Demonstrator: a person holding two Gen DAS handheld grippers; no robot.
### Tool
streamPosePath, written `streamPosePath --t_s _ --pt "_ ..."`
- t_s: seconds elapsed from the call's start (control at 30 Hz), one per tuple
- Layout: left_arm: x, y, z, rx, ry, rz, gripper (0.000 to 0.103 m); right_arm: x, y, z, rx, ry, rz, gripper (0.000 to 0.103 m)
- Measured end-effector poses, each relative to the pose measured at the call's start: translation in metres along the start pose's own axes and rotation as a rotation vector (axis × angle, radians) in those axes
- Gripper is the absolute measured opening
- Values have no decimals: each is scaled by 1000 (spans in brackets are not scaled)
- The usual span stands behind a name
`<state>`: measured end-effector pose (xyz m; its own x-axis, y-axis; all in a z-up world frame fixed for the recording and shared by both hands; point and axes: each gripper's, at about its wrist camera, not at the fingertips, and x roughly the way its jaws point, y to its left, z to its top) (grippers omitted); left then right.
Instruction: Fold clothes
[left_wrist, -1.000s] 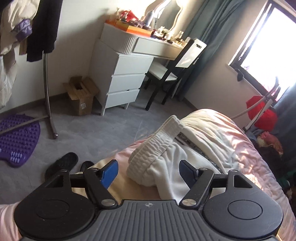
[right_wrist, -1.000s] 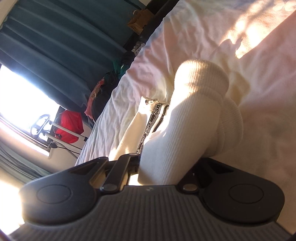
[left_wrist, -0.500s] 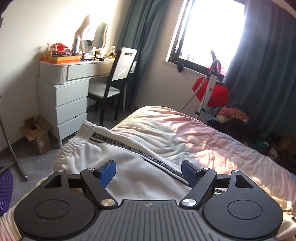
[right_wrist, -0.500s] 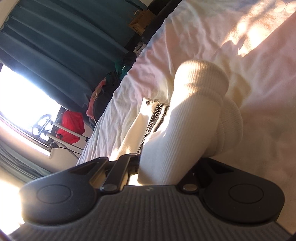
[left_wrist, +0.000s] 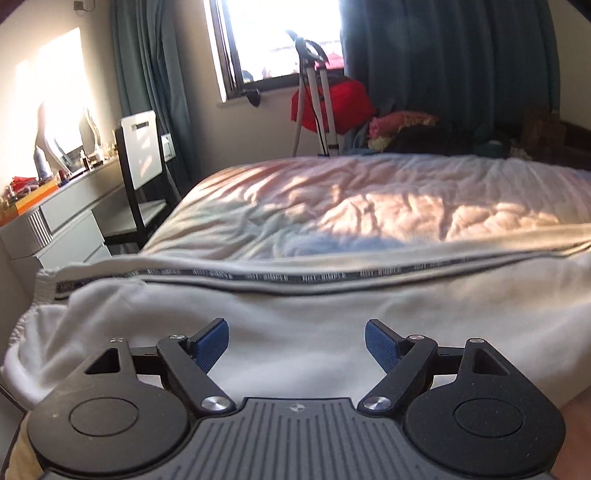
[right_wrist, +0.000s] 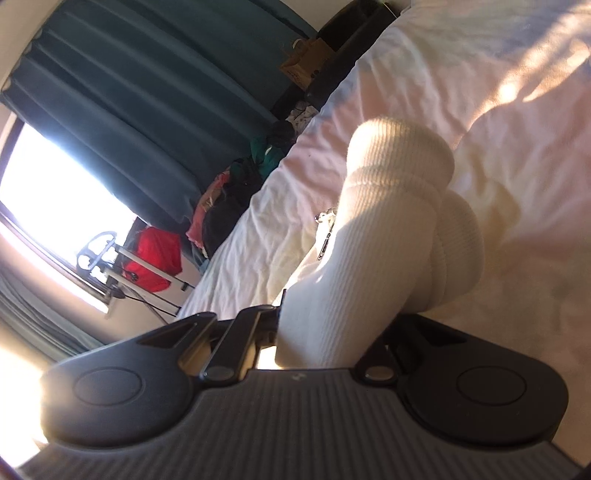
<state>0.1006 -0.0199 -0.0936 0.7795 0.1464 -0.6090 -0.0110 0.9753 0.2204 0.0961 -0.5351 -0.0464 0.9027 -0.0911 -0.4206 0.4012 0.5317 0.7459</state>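
Right wrist: fingers (right_wrist: 258, 325) hidden behind cuff (right_wrist: 373, 236).

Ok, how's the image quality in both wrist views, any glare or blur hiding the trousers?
Left wrist: window blown out, sun patches on the bed, the white trousers evenly lit, their side-stripe lettering smeared; left gripper sharp. Right wrist: strong glare along the left edge, the ribbed cuff half sunlit, hiding the right gripper tips.

Beyond the white ribbed-cuff trousers (left_wrist: 295, 314) along the near edge, the wrinkled pale bedsheet (left_wrist: 369, 206) is left open; its far edge is crowded by a heap of dark and pink clothes (left_wrist: 413, 133).
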Motion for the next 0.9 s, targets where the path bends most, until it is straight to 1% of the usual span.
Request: streamPosePath --t_s 0.03,0.1,0.13,0.3,0.37,0.5,0.53,0.73,0.8,0.9 --pt "10 -2 -7 15 32 1 84 1 1 0 -10 1 -9 13" --pt "18 -1 -14 21 33 11 91 4 1 -2 -44 10 -39 13" --pt "22 0 -18 23 31 16 92 6 2 -3 -62 18 -55 13" --pt "22 6 -18 -24 41 1 93 13 -2 -5 -103 54 -106 13" --pt "22 7 -18 -24 38 1 93 16 -1 -7 -130 64 -126 13" --pt "22 9 -15 -41 48 -7 93 17 11 -9 -187 58 -157 13" --pt "22 10 -14 -42 49 -8 93 15 19 -9 -222 44 -157 13" --pt "19 10 -9 -46 47 -9 93 -16 91 -24 -530 -110 -98 14" --pt "17 12 -7 -54 42 -14 93 -30 122 -43 -673 -174 -69 14" --pt "12 19 -4 -86 34 -15 93 -48 166 -90 -901 -255 -4 14"
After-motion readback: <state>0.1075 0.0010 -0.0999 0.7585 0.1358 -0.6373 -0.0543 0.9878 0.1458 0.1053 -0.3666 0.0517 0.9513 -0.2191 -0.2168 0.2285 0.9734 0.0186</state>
